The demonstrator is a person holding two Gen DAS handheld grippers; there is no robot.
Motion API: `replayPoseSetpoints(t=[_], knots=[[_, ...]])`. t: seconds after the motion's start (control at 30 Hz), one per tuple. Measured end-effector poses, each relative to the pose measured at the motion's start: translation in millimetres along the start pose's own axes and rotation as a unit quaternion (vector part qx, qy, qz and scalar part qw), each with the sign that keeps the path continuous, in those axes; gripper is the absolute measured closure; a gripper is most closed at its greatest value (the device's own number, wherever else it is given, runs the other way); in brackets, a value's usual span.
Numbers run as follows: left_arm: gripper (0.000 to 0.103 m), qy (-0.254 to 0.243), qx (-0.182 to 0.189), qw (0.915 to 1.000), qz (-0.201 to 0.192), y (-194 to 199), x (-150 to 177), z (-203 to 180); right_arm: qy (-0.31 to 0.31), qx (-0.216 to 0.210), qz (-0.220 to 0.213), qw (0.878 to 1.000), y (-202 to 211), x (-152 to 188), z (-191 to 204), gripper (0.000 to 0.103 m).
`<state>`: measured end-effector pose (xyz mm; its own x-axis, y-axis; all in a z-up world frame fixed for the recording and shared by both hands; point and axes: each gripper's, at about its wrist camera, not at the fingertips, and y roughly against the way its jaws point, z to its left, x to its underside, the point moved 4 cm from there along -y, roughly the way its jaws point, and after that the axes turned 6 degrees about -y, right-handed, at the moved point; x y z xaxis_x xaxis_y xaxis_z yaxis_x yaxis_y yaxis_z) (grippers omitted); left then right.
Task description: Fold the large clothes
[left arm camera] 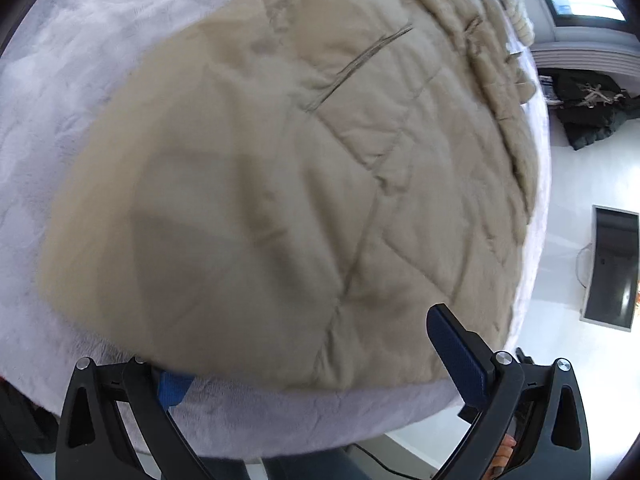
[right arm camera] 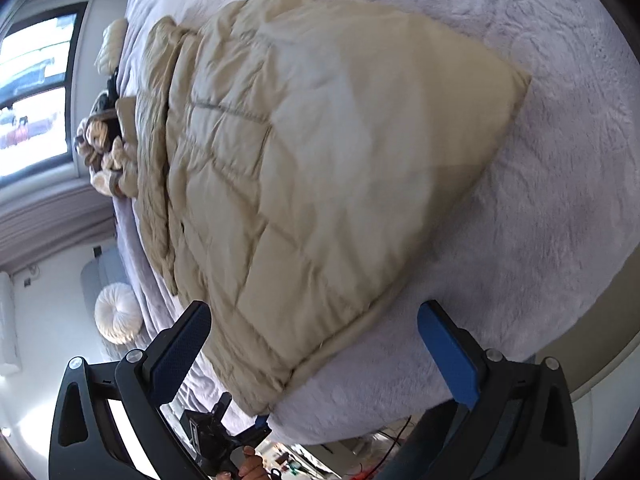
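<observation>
Lying across a bed covered in a pale grey plush blanket [right arm camera: 540,200], the beige quilted jacket [right arm camera: 320,152] fills most of both views — its hem edge sits near the bed's near side, its stitched panels run away toward the far end, and a zipped pocket slit [left arm camera: 360,64] shows on the upper panel.

The left gripper [left arm camera: 312,364] is spread wide; its right finger [left arm camera: 456,356], with a blue pad, stands clear over the jacket's hem, while the left finger is mostly hidden under the blurred fabric edge, so contact there cannot be judged. The right gripper [right arm camera: 316,356] is also wide open, one finger on either side of the jacket's near corner, neither finger visibly touching the cloth.

Beyond the jacket's far end lies a small heap of brown and cream soft items [right arm camera: 102,148], beside a window [right arm camera: 32,96]. On the white floor rest a dark garment [left arm camera: 588,108], a flat screen [left arm camera: 612,268] and a round white cushion [right arm camera: 118,314].
</observation>
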<state>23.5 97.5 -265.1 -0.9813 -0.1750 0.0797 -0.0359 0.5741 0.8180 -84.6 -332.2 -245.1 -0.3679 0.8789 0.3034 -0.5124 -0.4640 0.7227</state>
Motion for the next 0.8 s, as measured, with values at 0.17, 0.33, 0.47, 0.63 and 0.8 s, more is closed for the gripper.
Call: replayPoseSetpoints(t=[0.17,0.33,0.47,0.63,0.8], knots=[[0.000,-0.005,-0.017,0.9998,-0.009,-4.8,-2.8,-0.1,-0.029,-0.027,-0.016,0.999,-2.3,-18.6,-11.7,0.000],[0.032,0.005,0.001,0.9995,-0.032,7.1,-7.1,-0.9,-0.037,-0.093,-0.009,0.995,-8.5,-23.6,-3.4,0.000],[0.079,0.004,0.031,0.9986,-0.042,20.0,-10.7,-0.5,-0.038,-0.113,-0.006,0.993,-11.3,-23.8,5.7,0.000],[0.090,-0.016,0.057,0.9964,-0.060,36.4,-15.1,-21.0,-0.050,-0.125,0.003,0.991,-14.2,-24.1,6.4,0.037],[0.092,-0.025,0.080,0.9931,-0.082,65.9,-23.9,-37.8,-0.028,-0.098,0.016,0.995,-12.3,-32.4,15.7,0.091]])
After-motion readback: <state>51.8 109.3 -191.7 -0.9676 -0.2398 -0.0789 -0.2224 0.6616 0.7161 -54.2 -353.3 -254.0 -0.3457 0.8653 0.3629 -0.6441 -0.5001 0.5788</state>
